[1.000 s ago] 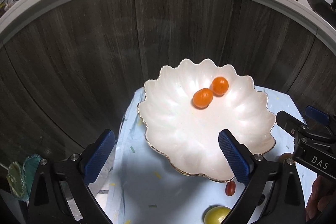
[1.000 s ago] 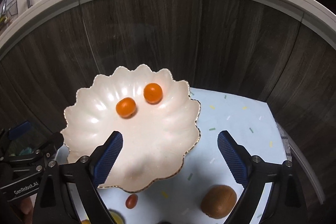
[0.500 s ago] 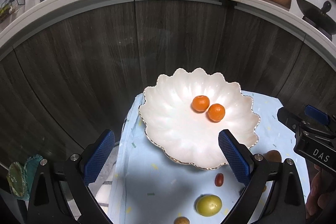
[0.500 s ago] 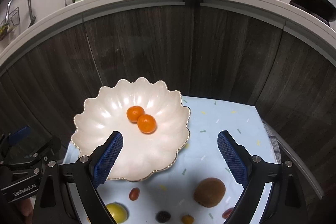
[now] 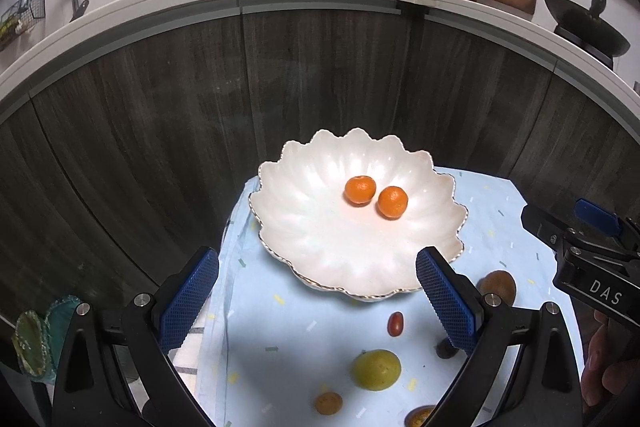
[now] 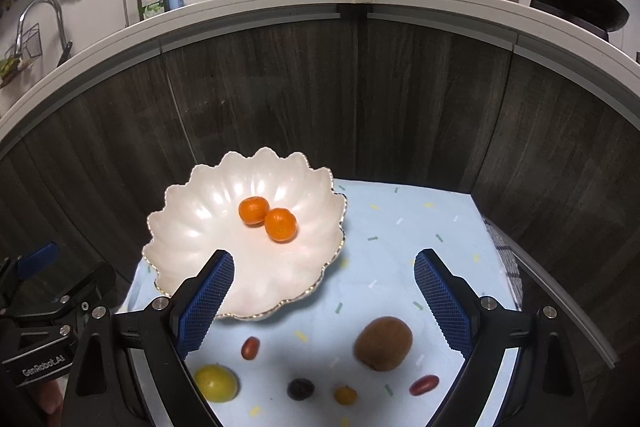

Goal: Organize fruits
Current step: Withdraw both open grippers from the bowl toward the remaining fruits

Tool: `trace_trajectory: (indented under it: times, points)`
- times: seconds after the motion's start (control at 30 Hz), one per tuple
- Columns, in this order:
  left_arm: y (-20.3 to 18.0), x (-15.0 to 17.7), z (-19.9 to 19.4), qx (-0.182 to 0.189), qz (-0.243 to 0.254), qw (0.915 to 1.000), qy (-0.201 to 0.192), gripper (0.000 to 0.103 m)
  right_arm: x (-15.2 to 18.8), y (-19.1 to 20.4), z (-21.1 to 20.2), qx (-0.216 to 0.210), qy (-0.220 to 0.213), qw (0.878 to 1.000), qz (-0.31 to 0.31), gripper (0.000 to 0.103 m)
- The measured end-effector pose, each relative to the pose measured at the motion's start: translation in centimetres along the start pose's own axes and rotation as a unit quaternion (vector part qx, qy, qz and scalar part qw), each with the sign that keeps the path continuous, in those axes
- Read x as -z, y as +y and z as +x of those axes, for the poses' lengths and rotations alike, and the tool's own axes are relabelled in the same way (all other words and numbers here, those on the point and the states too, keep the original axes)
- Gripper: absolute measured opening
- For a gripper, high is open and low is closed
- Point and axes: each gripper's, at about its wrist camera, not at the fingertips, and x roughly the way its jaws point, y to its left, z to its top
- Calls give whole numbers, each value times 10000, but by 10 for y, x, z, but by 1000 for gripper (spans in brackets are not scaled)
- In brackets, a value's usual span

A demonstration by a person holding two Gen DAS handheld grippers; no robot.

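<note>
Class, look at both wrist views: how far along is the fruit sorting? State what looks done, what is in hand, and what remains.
Done: two mandarins lie in the scalloped white bowl. In hand: nothing; the left gripper and right gripper are both open and empty. Left on the cloth: the kiwi, the yellow fruit, two red oval fruits, a dark round one and a small orange one.

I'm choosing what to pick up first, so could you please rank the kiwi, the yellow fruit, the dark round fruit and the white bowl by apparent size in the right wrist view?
1. white bowl
2. kiwi
3. yellow fruit
4. dark round fruit
</note>
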Motion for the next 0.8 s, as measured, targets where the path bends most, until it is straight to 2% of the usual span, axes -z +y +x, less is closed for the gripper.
trace_trajectory:
  times: [0.8]
  points:
    - [-36,44,-2,172,406,9990,-58,101,52,-33,-10,346,53,9994,46,93]
